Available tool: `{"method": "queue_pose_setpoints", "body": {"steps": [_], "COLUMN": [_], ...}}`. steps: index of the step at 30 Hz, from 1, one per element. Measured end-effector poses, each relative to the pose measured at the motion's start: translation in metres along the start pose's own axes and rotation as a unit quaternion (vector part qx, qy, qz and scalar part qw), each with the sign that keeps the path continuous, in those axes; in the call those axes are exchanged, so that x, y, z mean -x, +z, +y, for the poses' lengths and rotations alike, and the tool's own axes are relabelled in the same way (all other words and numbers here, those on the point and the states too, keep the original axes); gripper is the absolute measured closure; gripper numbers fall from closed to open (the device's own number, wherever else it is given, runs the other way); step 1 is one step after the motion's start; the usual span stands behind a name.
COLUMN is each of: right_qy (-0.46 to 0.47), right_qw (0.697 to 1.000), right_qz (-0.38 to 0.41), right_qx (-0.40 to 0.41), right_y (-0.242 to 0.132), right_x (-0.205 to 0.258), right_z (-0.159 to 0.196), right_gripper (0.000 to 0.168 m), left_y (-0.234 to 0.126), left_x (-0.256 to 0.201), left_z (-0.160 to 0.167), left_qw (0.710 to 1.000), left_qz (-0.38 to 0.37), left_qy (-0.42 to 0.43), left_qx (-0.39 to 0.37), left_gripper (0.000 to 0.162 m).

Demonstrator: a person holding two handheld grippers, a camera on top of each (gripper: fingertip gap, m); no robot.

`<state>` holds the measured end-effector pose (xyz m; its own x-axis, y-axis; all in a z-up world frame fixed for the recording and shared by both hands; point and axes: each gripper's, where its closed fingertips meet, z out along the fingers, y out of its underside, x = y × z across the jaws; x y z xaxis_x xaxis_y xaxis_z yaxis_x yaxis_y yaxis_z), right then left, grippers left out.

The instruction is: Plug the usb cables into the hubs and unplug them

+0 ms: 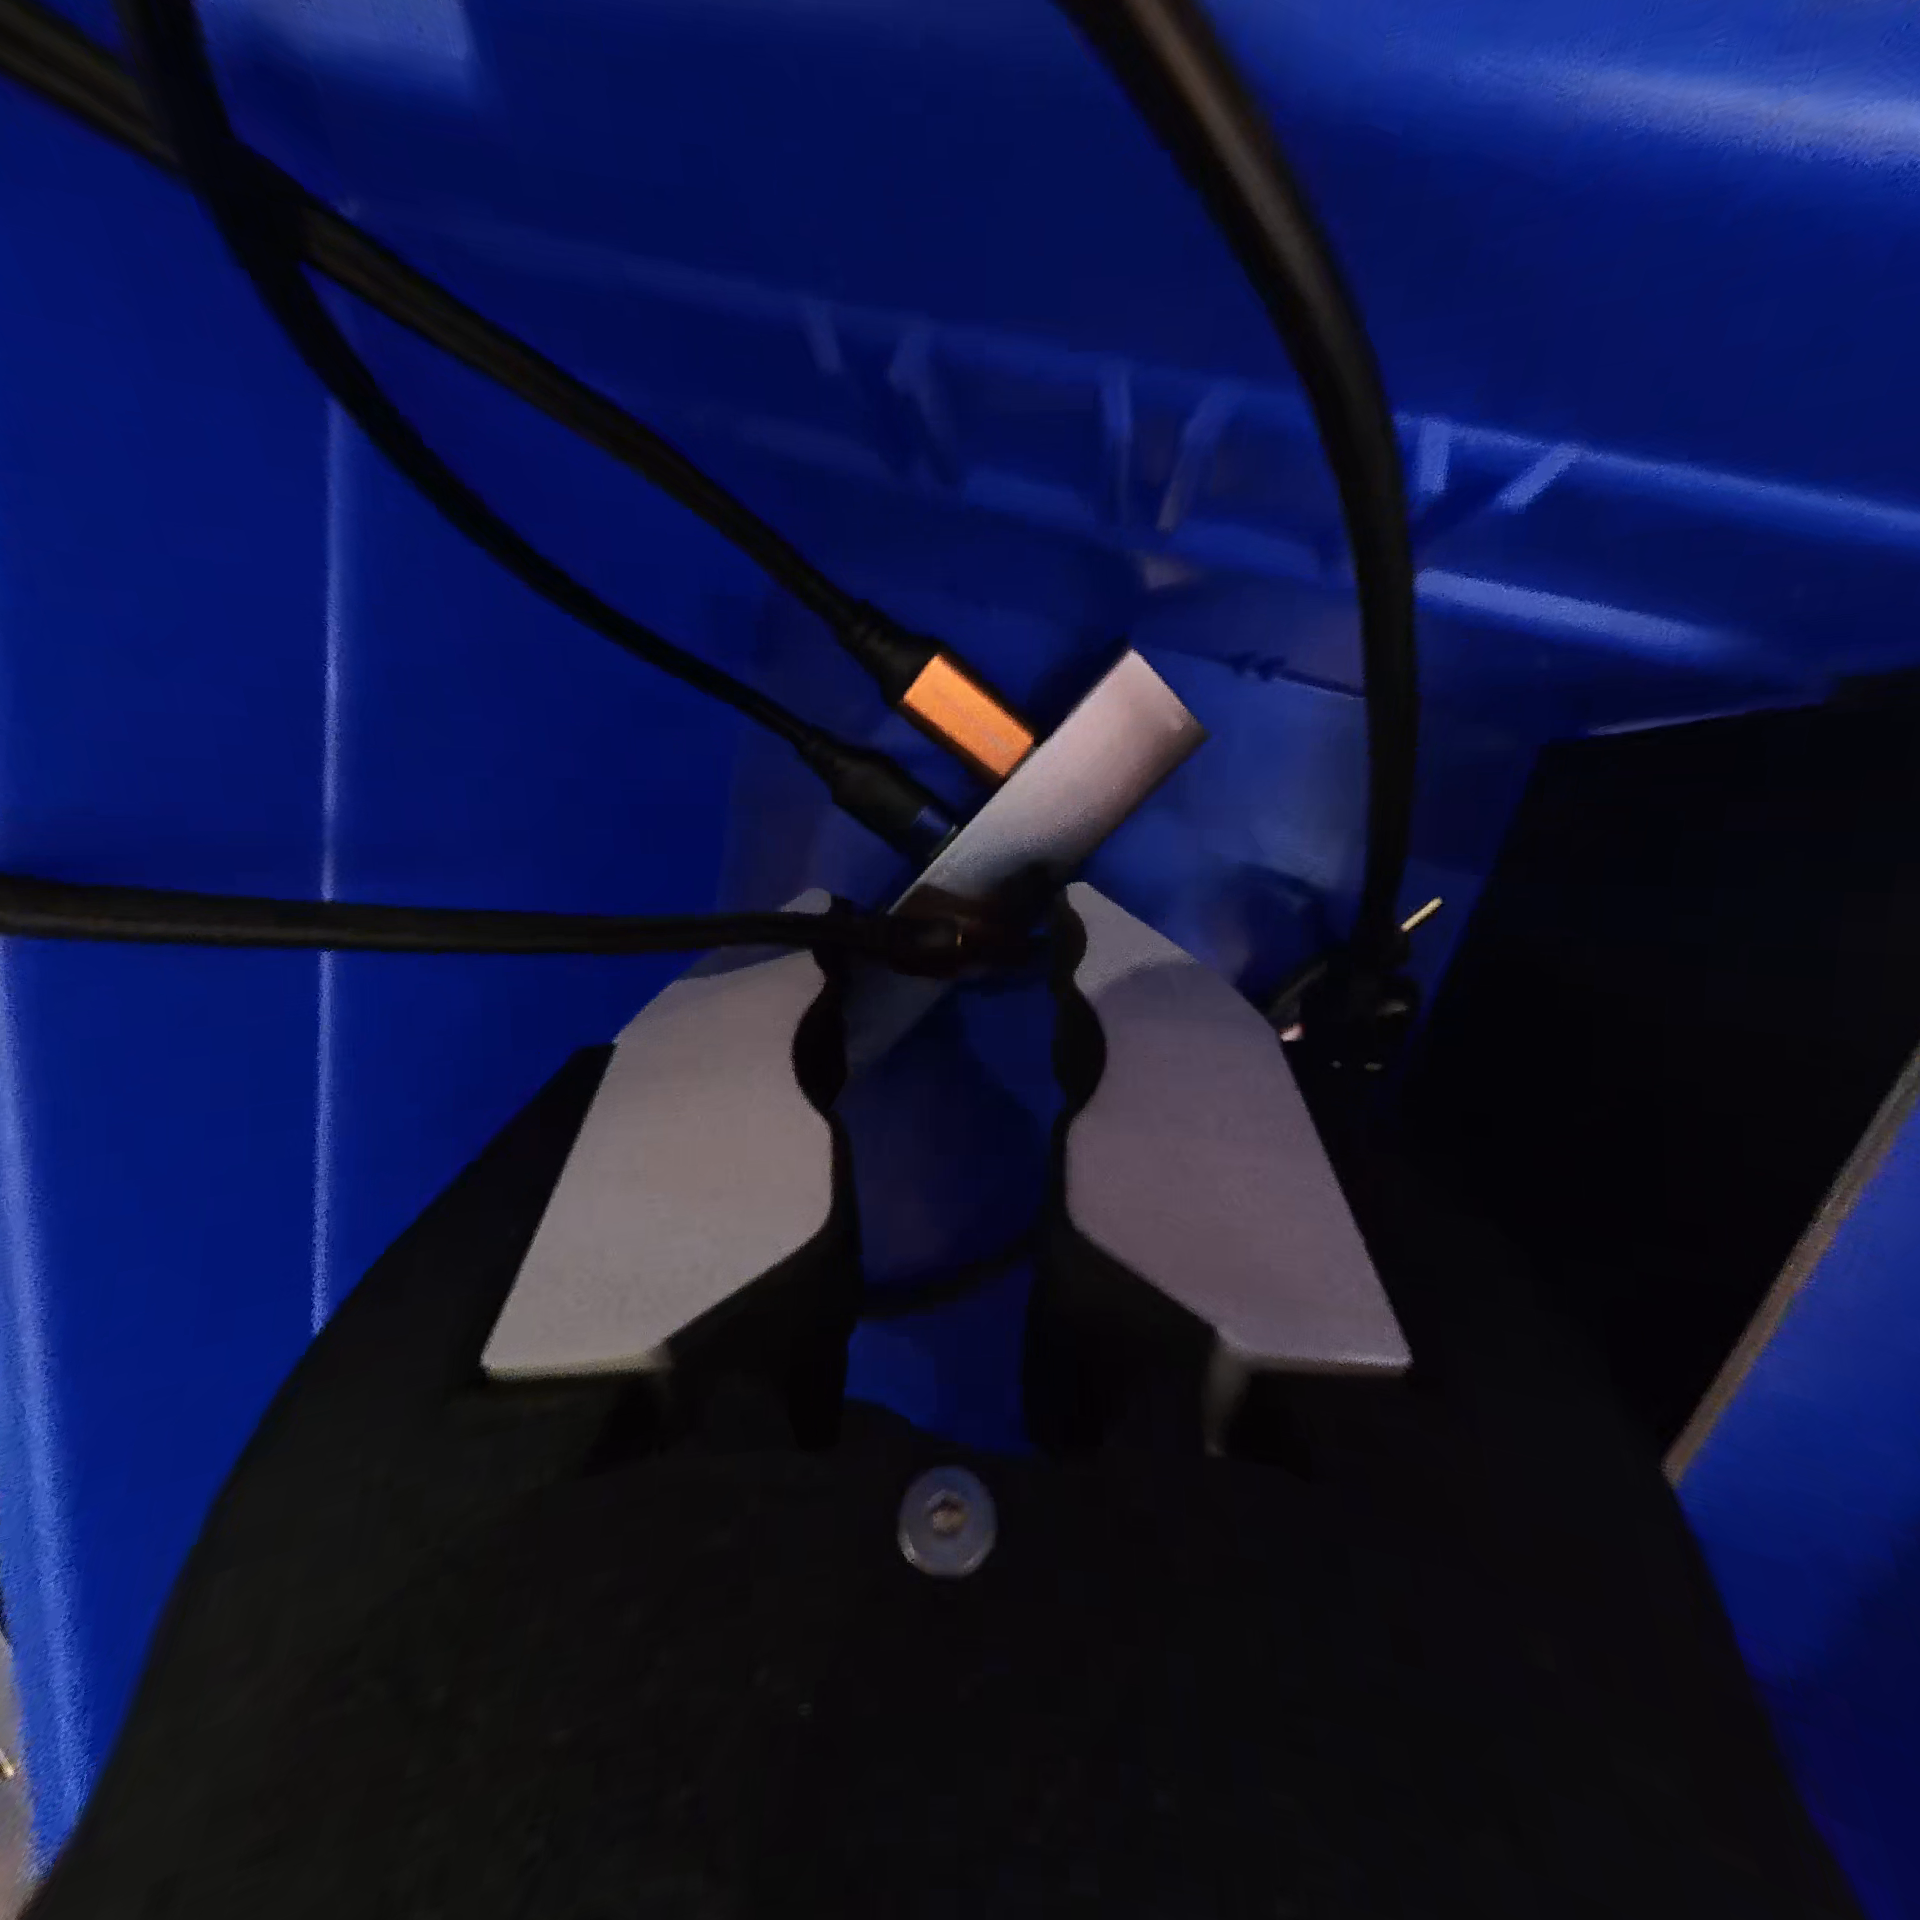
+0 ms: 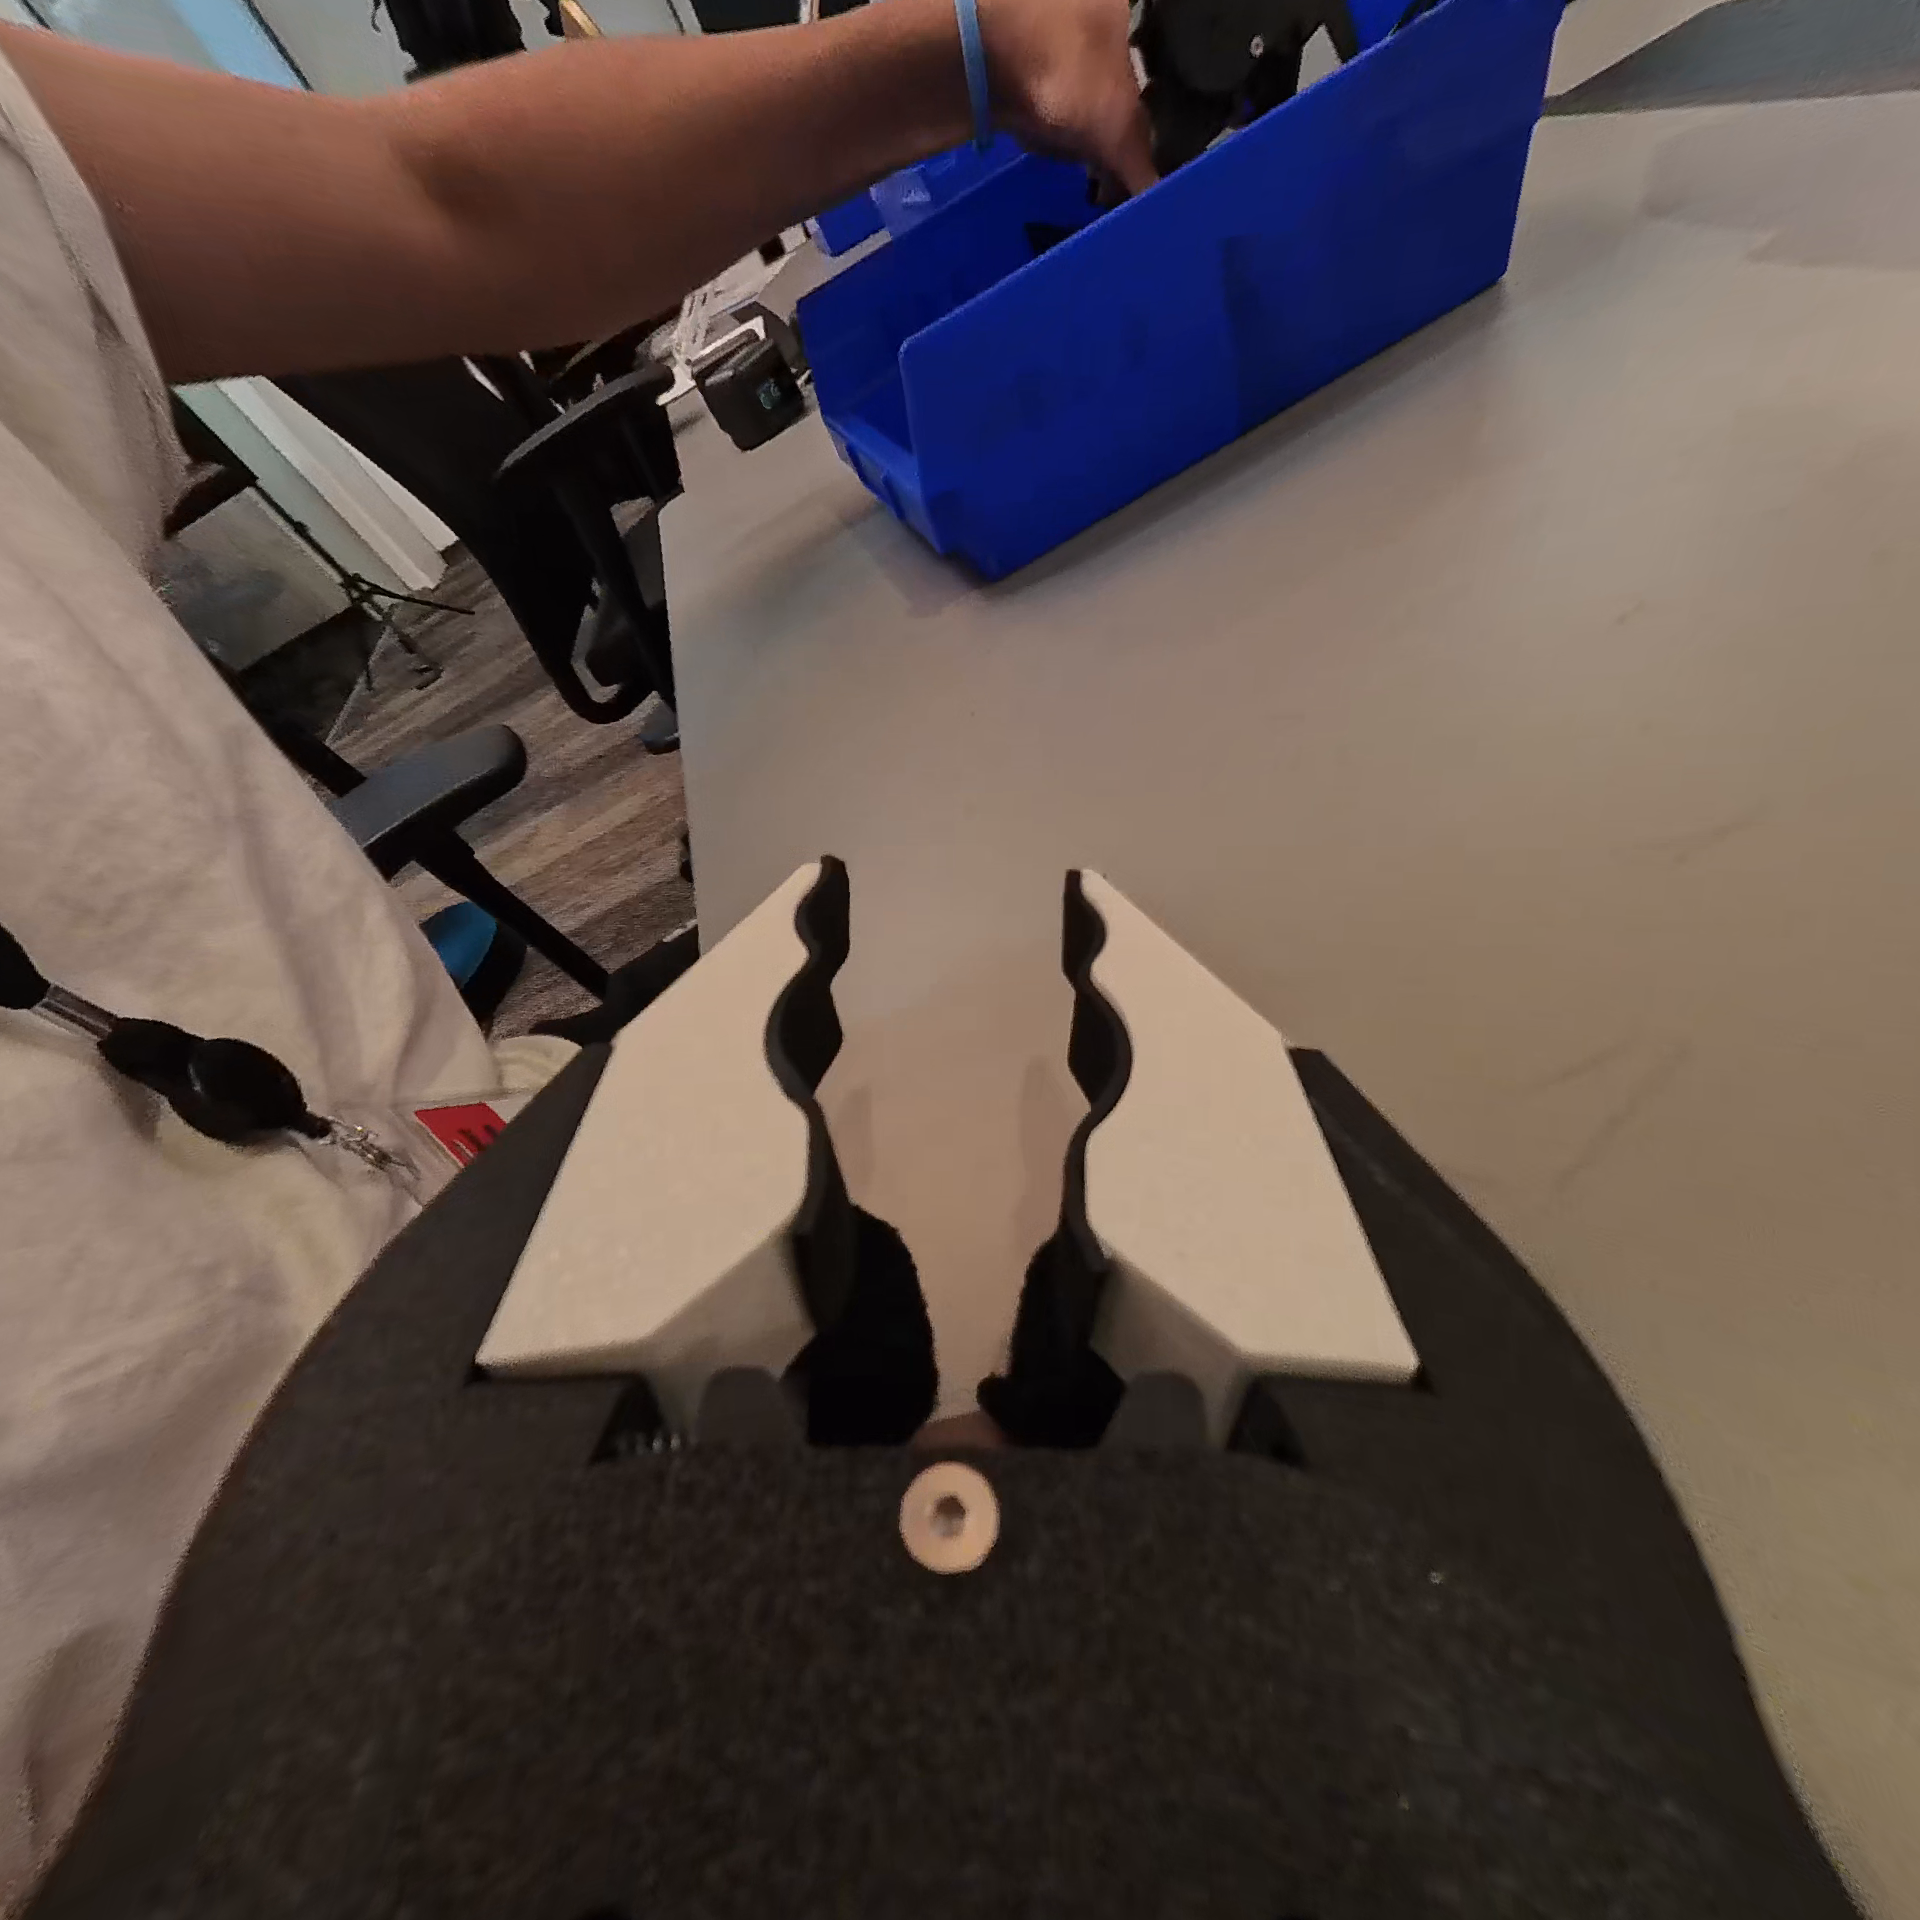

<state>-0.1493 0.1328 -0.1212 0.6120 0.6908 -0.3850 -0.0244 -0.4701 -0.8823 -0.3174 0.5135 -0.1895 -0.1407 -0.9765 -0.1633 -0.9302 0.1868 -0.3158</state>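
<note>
The left gripper (image 1: 940, 935) is seen deep inside a blue plastic bin (image 1: 520, 520), its pale wavy-edged fingers (image 1: 717, 1143) drawn in around a flat silver metal adapter bar (image 1: 1039, 800). The bar is tilted, its lower end caught between the fingertips, its upper end sticking out ahead and to the right. Whether the fingers are pressing firmly on it cannot be told; a narrow gap shows lower down between them. A black braided cable (image 1: 364, 920) is laid across the fingertips from the left and touches the bar's lower end. Just ahead of the fingers and to the left, an orange metal plug (image 1: 961, 717) on a second black cable (image 1: 582, 405) meets the bar's side, with a darker plug (image 1: 883, 795) just beneath it. To the right of the fingers a thick smooth black cable (image 1: 1351, 416) hangs down to a dark connector with a brass pin (image 1: 1351, 997).

The right gripper (image 2: 945, 894) is held above a grey table (image 2: 1351, 831), fingers (image 2: 675, 1143) parted and holding nothing. Well ahead of them the blue bin (image 2: 1195, 343) sits on the table, and a bare forearm with a blue wristband (image 2: 977, 73) reaches into it.

As for progress: the bar is at the left fingers with its cables attached, and it lies inside the bin; nothing has been set on the table near the right fingers.
</note>
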Motion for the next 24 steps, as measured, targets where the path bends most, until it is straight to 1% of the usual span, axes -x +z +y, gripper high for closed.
{"method": "queue_pose_setpoints", "body": {"steps": [2,4,8,10,13,16,19,22,24], "right_qy": [-0.001,-0.010,-0.015,-0.015,-0.021,-0.033,-0.052,-0.099,-0.150], "right_qw": [1.000,1.000,1.000,1.000,1.000,0.999,0.996,0.987,0.976], "right_qz": [-0.009,-0.012,-0.016,-0.017,-0.007,0.023,0.067,0.107,0.142], "right_qx": [0.008,0.016,0.010,0.006,-0.005,-0.017,-0.039,-0.066,-0.074], "right_y": [0.004,0.007,0.006,0.004,0.001,0.000,0.003,0.008,0.009], "right_x": [0.002,0.004,0.008,0.009,0.008,-0.001,-0.016,-0.026,-0.032], "right_z": [0.001,0.001,-0.002,-0.004,-0.010,-0.022,-0.045,-0.078,-0.104], "right_gripper": [0.129,0.129,0.129,0.129,0.129,0.131,0.131,0.129,0.128], "left_y": [0.000,-0.001,-0.011,-0.024,-0.057,-0.102,-0.151,-0.197,-0.219], "left_x": [-0.001,0.000,0.007,0.015,0.031,0.035,0.025,0.004,-0.018], "left_z": [0.000,0.000,0.003,0.003,0.001,-0.013,-0.039,-0.070,-0.094], "left_qw": [1.000,0.997,0.985,0.978,0.957,0.921,0.875,0.818,0.791], "left_qz": [-0.011,-0.047,-0.129,-0.171,-0.256,-0.347,-0.438,-0.521,-0.554], "left_qy": [0.023,0.057,0.105,0.108,0.121,0.165,0.202,0.239,0.258], "left_qx": [0.007,0.022,0.049,0.048,0.054,0.059,0.050,0.041,0.022], "left_gripper": [0.128,0.133,0.136,0.136,0.137,0.137,0.138,0.138,0.138]}}
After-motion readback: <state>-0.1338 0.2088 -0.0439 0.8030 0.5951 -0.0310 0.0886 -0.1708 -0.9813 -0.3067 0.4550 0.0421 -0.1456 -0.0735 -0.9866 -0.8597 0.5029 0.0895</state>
